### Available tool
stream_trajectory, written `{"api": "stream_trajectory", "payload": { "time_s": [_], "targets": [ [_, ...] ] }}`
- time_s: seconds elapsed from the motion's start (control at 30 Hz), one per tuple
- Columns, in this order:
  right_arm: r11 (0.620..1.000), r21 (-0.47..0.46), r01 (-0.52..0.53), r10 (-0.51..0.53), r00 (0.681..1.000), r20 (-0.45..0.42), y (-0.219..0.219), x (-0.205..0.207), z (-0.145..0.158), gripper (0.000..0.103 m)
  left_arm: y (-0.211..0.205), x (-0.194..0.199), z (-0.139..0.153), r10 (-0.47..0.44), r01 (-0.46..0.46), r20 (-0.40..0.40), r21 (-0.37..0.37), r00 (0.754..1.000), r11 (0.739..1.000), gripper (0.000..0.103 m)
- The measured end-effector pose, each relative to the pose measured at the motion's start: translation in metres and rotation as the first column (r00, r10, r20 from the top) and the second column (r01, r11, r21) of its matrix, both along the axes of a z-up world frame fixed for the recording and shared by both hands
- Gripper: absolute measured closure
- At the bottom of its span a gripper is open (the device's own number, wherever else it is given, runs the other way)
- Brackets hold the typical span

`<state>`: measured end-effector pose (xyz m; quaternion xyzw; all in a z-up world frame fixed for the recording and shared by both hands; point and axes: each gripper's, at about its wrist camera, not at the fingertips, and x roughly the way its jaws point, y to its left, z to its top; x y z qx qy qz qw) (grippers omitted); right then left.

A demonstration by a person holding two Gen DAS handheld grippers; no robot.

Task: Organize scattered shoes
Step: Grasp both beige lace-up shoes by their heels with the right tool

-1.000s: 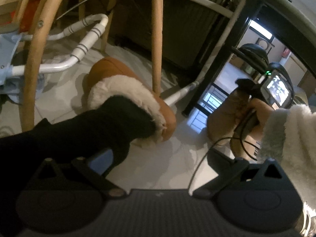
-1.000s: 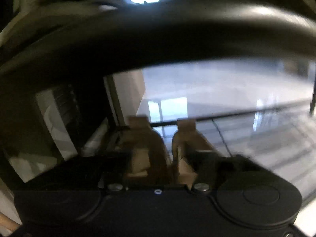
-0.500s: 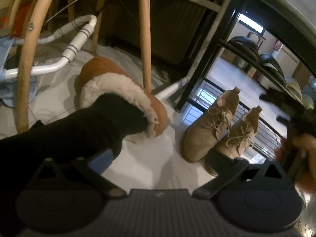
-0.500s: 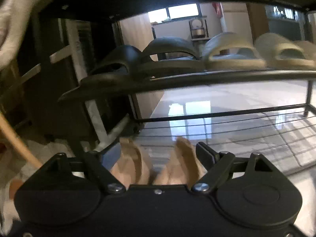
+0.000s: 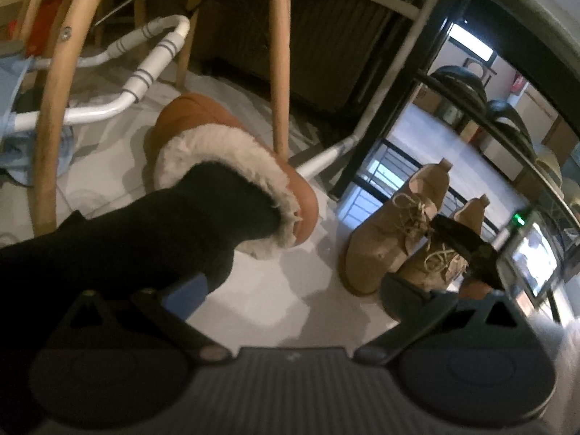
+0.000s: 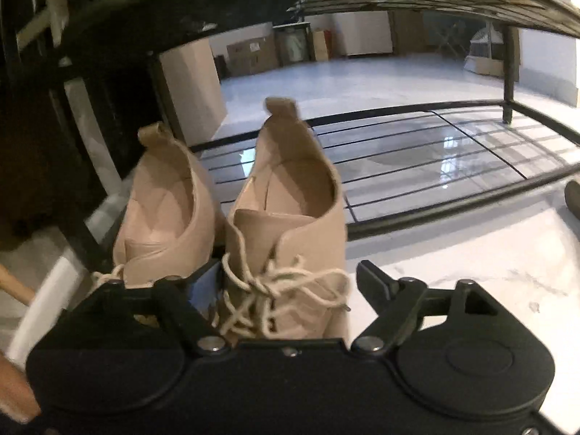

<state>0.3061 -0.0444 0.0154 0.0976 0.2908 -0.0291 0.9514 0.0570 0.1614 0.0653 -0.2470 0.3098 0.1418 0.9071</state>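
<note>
Two tan lace-up shoes stand side by side on the white floor, heels toward the black shoe rack [image 6: 417,152]. My right gripper [image 6: 290,282] straddles the laced front of the right-hand shoe [image 6: 290,217]. One finger sits between the pair and the other stands just clear of the shoe's outer side. Its jaws are closing and the pads do not press. The left-hand shoe [image 6: 163,210] stands beside it. In the left wrist view the same pair [image 5: 380,239] shows with the right gripper [image 5: 467,250] over it. My left gripper [image 5: 290,290] hangs open over bare floor.
A person's black-clad leg in a brown fur-lined boot [image 5: 232,166] stands close on the left. Wooden chair legs [image 5: 279,58] and a white tube frame [image 5: 145,76] lie behind it. Dark slippers [image 5: 507,116] sit on the rack's upper shelf. The wire lower shelf is bare.
The right gripper has come down and forward from the rack's upper shelf to the tan shoes and now straddles one. The left wrist view has hardly shifted.
</note>
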Motion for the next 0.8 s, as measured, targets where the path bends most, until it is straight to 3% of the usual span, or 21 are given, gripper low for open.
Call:
{"api": "stream_trajectory", "payload": {
  "time_s": [0.07, 0.2, 0.37, 0.67, 0.8],
  "targets": [
    [1.0, -0.005, 0.012, -0.012, 0.999, -0.035, 0.004, 0.004, -0.009, 0.024, 0.0, 0.0, 0.0, -0.001, 0.001, 0.001, -0.002, 1.0, 1.0, 0.001],
    [1.0, 0.002, 0.011, -0.011, 1.0, -0.018, 0.001, -0.003, -0.01, 0.044, 0.001, 0.0, -0.001, 0.001, -0.001, -0.003, -0.004, 1.0, 1.0, 0.001],
    [0.997, 0.072, 0.002, -0.004, 0.999, 0.035, -0.028, -0.02, 0.016, 0.053, -0.001, 0.001, -0.002, -0.01, 0.01, -0.009, -0.008, 1.0, 1.0, 0.001],
    [0.987, 0.161, 0.007, -0.015, 0.999, 0.052, -0.06, 0.004, 0.045, 0.055, -0.002, 0.002, -0.003, -0.01, 0.01, -0.02, -0.004, 1.0, 1.0, 0.001],
    [0.992, 0.12, 0.031, -0.042, 0.995, 0.093, -0.057, 0.017, 0.053, 0.056, -0.003, 0.002, -0.003, -0.007, 0.007, -0.02, -0.002, 1.0, 1.0, 0.001]
  ]
}}
